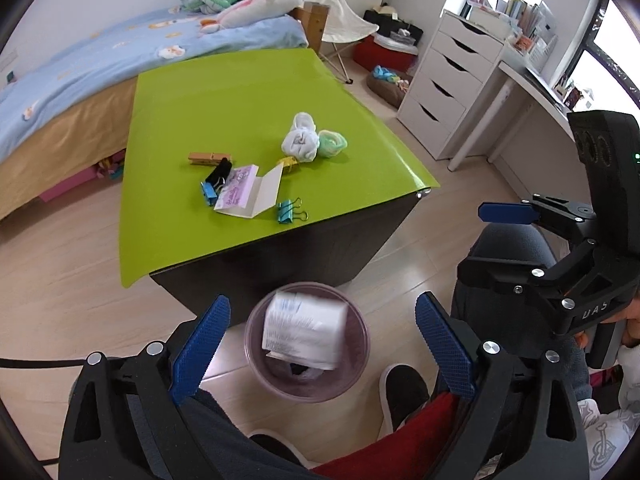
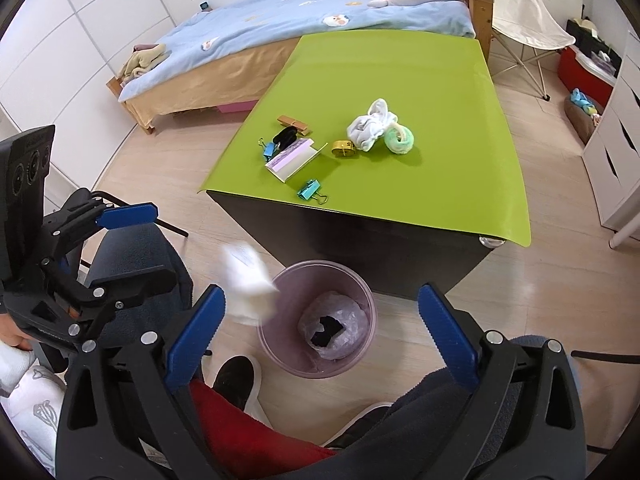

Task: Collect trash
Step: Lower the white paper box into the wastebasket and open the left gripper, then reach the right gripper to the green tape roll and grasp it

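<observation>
- Blue-padded left gripper (image 1: 322, 344) hangs over the trash bin (image 1: 306, 340), jaws spread wide, nothing in them; no earlier-frame claims made.
- Right gripper (image 2: 320, 336) also wide apart and empty, above the same bin.
- White printed paper (image 1: 304, 332) is blurred in mid-air over the bin mouth, touching neither gripper; looks light, floppy and likely to drift.
- Bin sits on the floor just in front of the green counter (image 1: 240, 100), already lined with crumpled plastic.
- Behind the bin, on the counter: white tissue wad (image 1: 300, 140), open card booklet (image 1: 250, 194), teal binder clip (image 1: 292, 210), wooden clothespin (image 1: 210, 158).
- Tissue wad is probably next: soft and compressible, so pinch across its middle.
</observation>
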A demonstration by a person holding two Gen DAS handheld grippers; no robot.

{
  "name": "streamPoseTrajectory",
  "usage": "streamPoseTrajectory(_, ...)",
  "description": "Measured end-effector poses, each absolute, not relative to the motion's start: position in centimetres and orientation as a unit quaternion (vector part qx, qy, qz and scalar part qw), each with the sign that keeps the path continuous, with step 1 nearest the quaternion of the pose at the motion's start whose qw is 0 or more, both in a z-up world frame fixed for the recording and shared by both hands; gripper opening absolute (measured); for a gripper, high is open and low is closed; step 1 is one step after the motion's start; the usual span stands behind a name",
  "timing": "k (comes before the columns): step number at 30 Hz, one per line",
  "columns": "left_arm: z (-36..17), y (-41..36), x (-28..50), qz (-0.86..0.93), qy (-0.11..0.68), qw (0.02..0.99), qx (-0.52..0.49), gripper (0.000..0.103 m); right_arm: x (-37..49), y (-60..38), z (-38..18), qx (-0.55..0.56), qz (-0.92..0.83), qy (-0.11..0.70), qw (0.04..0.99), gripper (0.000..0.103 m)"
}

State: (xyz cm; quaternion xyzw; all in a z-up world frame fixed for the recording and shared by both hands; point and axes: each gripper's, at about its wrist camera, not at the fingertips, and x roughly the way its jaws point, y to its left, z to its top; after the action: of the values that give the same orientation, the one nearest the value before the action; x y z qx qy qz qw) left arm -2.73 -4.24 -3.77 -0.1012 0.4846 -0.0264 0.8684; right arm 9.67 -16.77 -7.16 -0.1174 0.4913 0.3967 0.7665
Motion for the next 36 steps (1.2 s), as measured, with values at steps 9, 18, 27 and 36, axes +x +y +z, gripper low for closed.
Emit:
streamPoseTrajectory(9,-2.8,-3.5,-3.4,0.004,0.476,0.873,-0.108,0.095,9.4,-16.9,-7.0,-0.107,0.400,0.486,0.770,0.097)
streamPoseTrajectory(18,-1.4,-3.4,-3.9,0.025,0.463,0.879,-0.109,0.095,8.9,-16.8,-6.3,-0.096,0.416,0.476,0.769,0.098)
streamPoseTrajectory(27,-1.0,-1.2,-2.8,0.032,0.450,0.885,-0.118,0.095,12.0,-14.7,-6.1,-0.112,0.408,0.475,0.772,0.098)
streamPoseTrajectory(36,-1.1,1.0,-0.2,0.034,0.447,0.886,-0.121,0.095,19.5,-10.3,-8.3,-0.186,0.393,0.474,0.766,0.098)
